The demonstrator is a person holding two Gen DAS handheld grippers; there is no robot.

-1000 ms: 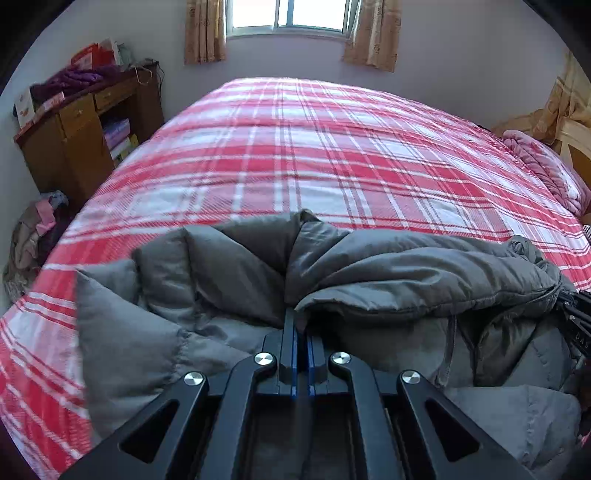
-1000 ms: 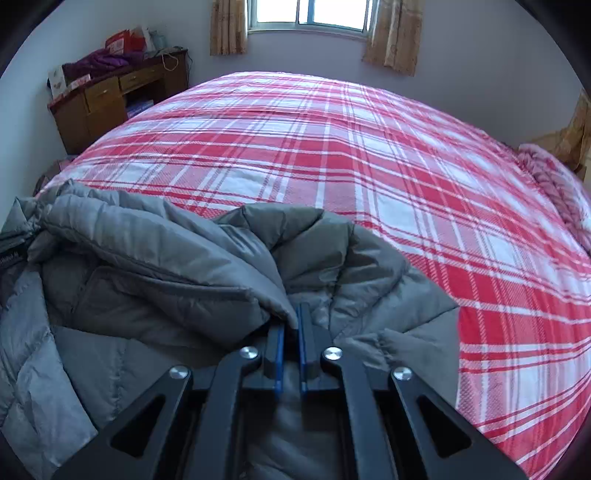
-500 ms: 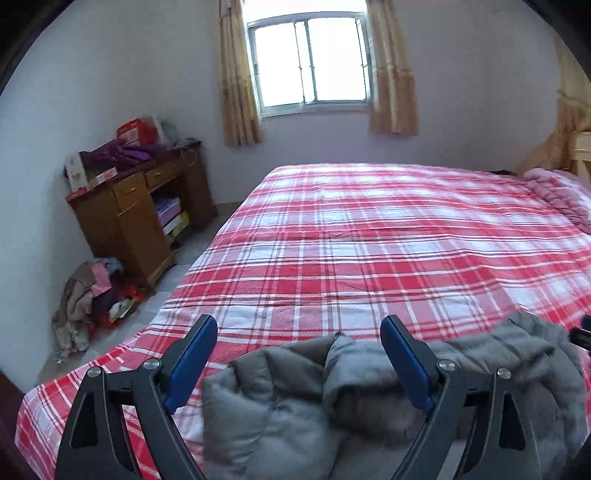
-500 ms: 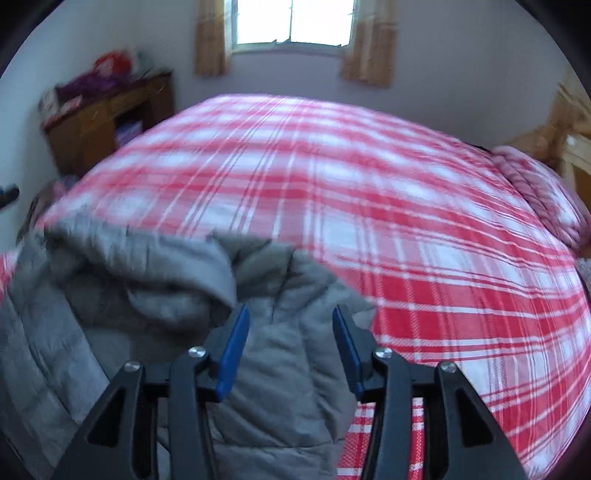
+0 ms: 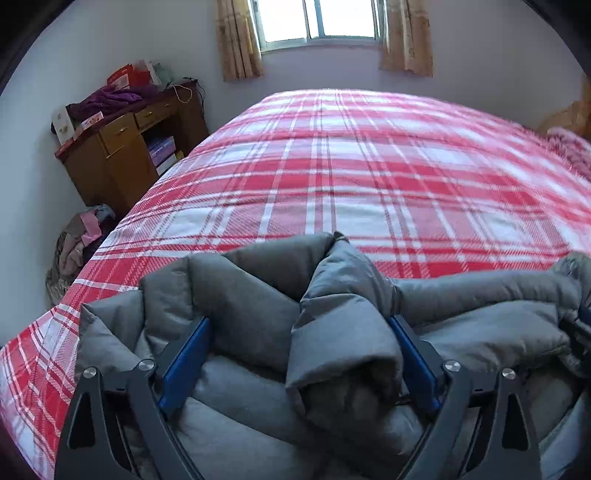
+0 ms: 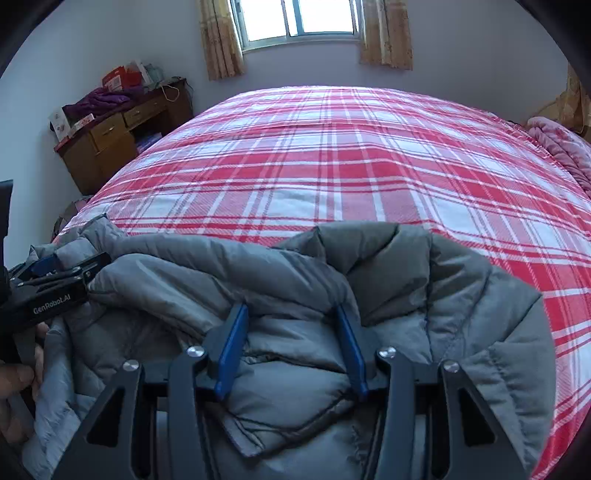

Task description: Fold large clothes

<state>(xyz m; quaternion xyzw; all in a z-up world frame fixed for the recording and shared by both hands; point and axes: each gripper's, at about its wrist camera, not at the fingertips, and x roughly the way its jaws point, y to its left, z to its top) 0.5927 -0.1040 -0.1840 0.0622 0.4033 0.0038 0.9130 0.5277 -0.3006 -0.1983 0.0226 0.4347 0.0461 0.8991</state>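
A grey puffer jacket (image 5: pixel 255 306) lies bunched on the near edge of a bed with a red and white plaid cover (image 5: pixel 351 177). My left gripper (image 5: pixel 299 325) is open, its blue pads straddling a raised fold of the jacket's left part. My right gripper (image 6: pixel 291 314) is open over the jacket (image 6: pixel 406 280), pads on either side of a quilted fold on the right part. The left gripper also shows at the left edge of the right wrist view (image 6: pixel 55 280).
A wooden desk (image 5: pixel 125 155) with clutter stands against the left wall. A pile of clothes (image 5: pixel 77 240) lies on the floor beside the bed. A pink blanket (image 6: pixel 557 147) lies at the bed's far right. A window (image 5: pixel 321 18) is in the back wall.
Both grippers were shut on the jacket a second ago. They opened, lifted away, and have now come back down onto the jacket, still open.
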